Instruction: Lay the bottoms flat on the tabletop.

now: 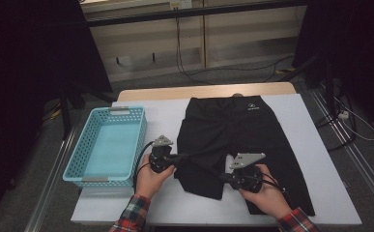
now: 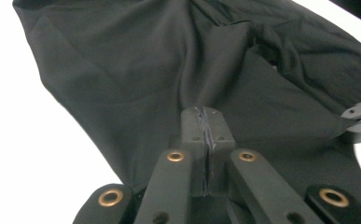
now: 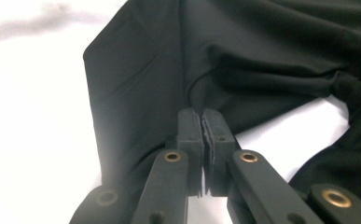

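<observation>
Both my grippers clamp black shorts [image 1: 237, 140] lying flat mid-table: left gripper [image 1: 183, 156] pinches leg's outer hem at 9 o'clock, right gripper [image 1: 222, 177] pinches inner hem at 5. Keep cloth taut, lift evenly, fold leg toward 12. Basket [image 1: 108, 145] waits at 9.

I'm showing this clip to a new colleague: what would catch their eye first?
First the black shorts, spread flat across the middle of the white table, waistband at the far edge. Next, the left gripper and the right gripper, each shut on the near leg's fabric. Then the light blue basket, standing on the table left of the shorts.
</observation>
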A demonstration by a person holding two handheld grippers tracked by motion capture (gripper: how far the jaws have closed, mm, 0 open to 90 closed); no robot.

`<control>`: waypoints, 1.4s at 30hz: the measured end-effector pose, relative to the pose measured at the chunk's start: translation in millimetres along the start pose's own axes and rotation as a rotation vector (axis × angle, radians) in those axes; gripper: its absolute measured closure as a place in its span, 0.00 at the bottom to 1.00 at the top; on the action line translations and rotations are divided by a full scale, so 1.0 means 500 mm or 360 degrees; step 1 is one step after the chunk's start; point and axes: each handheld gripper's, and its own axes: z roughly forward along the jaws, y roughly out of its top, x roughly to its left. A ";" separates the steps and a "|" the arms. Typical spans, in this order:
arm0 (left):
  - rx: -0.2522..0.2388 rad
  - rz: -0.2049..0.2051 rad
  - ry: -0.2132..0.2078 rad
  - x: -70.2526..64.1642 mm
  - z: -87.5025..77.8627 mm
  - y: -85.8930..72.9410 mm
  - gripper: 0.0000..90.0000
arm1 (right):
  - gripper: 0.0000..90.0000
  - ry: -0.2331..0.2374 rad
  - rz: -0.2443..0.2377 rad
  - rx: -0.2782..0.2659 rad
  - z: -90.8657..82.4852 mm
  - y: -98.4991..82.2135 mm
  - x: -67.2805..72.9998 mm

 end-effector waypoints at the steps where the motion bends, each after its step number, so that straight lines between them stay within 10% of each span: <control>1: -0.0001 0.0006 0.0002 -0.002 0.002 0.001 0.99 | 0.98 0.0001 0.0004 0.0012 0.000 0.000 -0.001; 11: 0.0009 0.0020 -0.0002 -0.005 0.001 0.000 0.99 | 0.78 -0.0106 0.0075 -0.0123 -0.021 0.023 -0.027; 20: 0.0009 0.0031 -0.0020 -0.012 0.009 0.001 0.99 | 0.65 -0.0164 0.0056 0.0013 0.076 0.037 -0.035; 27: 0.0006 0.0040 -0.0018 -0.013 0.013 0.000 0.99 | 0.99 -0.0186 0.0041 0.0007 0.092 0.041 -0.044; 37: -0.0007 0.0027 -0.0009 -0.008 0.015 -0.001 0.99 | 1.00 -0.0238 0.0192 -0.0143 0.028 0.038 -0.104; 42: -0.0002 0.0057 0.0001 -0.015 0.030 -0.001 0.98 | 0.96 -0.0281 0.0152 -0.0117 0.033 0.034 -0.107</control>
